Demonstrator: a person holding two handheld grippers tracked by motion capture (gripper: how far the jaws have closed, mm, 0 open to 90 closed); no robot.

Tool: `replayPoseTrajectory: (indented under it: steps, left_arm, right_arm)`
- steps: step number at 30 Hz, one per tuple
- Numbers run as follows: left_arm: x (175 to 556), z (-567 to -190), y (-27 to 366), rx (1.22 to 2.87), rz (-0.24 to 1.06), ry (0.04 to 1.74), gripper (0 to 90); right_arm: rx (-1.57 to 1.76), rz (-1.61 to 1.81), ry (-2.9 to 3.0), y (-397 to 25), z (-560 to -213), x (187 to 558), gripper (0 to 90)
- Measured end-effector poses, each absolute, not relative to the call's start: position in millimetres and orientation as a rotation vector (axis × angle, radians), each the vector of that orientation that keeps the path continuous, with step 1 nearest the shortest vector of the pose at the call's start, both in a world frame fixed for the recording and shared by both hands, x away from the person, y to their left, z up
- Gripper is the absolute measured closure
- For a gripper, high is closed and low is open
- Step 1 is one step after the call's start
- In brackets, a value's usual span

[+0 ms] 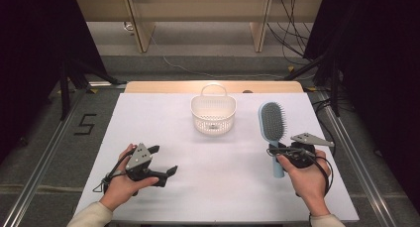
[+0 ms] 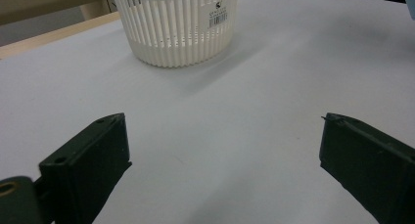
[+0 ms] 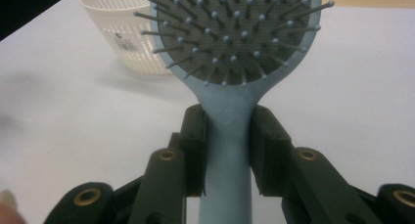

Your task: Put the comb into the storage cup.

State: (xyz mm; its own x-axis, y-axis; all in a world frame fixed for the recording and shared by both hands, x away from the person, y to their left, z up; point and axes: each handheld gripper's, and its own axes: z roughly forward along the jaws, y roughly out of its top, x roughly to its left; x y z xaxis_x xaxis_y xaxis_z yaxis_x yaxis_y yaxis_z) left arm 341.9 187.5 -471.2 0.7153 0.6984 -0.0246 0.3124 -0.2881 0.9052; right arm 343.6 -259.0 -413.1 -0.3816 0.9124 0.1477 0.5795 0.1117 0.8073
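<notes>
Right gripper clamps hairbrush; basket well apart.

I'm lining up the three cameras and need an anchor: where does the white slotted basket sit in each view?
High view: the white slotted basket stands at the table's centre, toward the far edge, left of the blue hairbrush.
Left gripper view: top centre, beyond the open jaws, barcode label facing the camera.
Right gripper view: top left, partly behind the hairbrush head.
Shared landmark: the basket's barcode sticker, seen in both gripper views.
</notes>
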Motion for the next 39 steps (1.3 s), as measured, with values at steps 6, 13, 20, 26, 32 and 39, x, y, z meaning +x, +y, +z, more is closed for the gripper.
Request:
replayPoseTrajectory:
  steps: [6, 13, 20, 26, 32, 39]
  left_arm:
    - [341.8, -471.0, 187.2, 1.885, 0.467, 0.783, 4.0]
    - [342.1, -471.1, 187.9, 1.884, 0.468, 0.785, 4.1]
    - [341.9, -471.0, 187.7, 1.884, 0.468, 0.786, 4.0]
    - [342.1, -470.9, 187.8, 1.884, 0.469, 0.784, 4.0]
    - [342.1, -471.0, 188.0, 1.885, 0.468, 0.785, 4.1]
    - [342.2, -470.9, 188.2, 1.885, 0.47, 0.786, 4.1]
  right_arm:
    - [1.446, 1.172, 2.008, -256.4, -414.0, 344.9, 70.7]
    - [1.442, 1.183, 1.993, -254.3, -412.5, 346.1, 70.7]
    - [1.435, 1.189, 1.988, -252.7, -411.0, 348.2, 70.7]
    - [1.432, 1.195, 1.978, -251.5, -409.9, 349.6, 70.7]
    - [1.433, 1.207, 1.966, -251.1, -408.1, 351.4, 70.7]
    - [1.432, 1.221, 1.955, -250.3, -406.6, 353.3, 70.7]
